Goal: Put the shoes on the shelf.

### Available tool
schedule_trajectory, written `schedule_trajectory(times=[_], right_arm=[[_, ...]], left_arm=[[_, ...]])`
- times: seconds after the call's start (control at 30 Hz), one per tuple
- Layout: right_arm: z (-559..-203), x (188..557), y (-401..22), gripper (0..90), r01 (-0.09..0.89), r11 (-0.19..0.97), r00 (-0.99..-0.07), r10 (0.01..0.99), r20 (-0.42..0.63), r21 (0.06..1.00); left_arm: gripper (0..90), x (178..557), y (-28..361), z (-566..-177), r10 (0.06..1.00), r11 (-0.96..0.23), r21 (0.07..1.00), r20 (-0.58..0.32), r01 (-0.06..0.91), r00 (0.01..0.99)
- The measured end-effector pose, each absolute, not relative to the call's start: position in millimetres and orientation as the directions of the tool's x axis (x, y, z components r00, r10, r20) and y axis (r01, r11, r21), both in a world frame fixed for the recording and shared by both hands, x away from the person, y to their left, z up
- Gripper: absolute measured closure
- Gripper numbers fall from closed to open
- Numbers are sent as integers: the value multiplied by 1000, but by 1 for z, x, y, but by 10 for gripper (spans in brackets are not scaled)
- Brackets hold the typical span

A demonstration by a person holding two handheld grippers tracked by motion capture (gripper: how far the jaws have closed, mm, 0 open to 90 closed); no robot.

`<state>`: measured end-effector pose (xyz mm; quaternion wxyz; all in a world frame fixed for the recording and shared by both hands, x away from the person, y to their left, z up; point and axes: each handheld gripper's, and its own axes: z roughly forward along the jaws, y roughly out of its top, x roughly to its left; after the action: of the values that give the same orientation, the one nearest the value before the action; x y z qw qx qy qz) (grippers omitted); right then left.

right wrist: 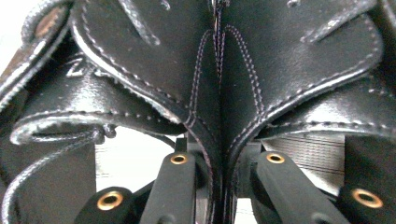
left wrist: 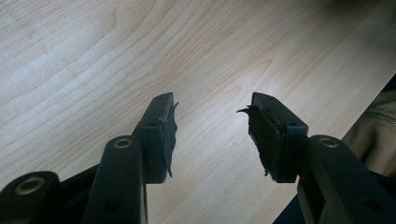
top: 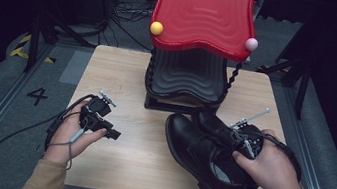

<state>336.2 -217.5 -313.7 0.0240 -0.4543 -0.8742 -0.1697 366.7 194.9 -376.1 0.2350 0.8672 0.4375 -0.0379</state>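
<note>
High view showed the right gripper (top: 239,139) clenched on the adjoining inner walls of a pair of black shoes (top: 208,151), held together at the table's (top: 123,77) right front, before the red shoe rack (top: 203,13). The left gripper (top: 109,133) stood released over bare wood. Risk: thin leather could slip from the pads (right wrist: 184,144), dropping one shoe, since only the collars were pinched.

Black tongs (left wrist: 212,135) — brass rivets, tan sleeves (top: 45,179).
</note>
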Motion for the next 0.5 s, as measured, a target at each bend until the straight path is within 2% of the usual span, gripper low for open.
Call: schedule_trajectory(times=[0.17, 0.5], right_arm=[[-286, 336, -222, 816, 797, 533, -592, 782, 193, 285], [-231, 331, -230, 816, 787, 538, -603, 776, 187, 303]], left_arm=[[480, 365, 197, -378, 742, -503, 366, -282, 783, 608], [474, 364, 202, -381, 753, -484, 363, -290, 796, 591]])
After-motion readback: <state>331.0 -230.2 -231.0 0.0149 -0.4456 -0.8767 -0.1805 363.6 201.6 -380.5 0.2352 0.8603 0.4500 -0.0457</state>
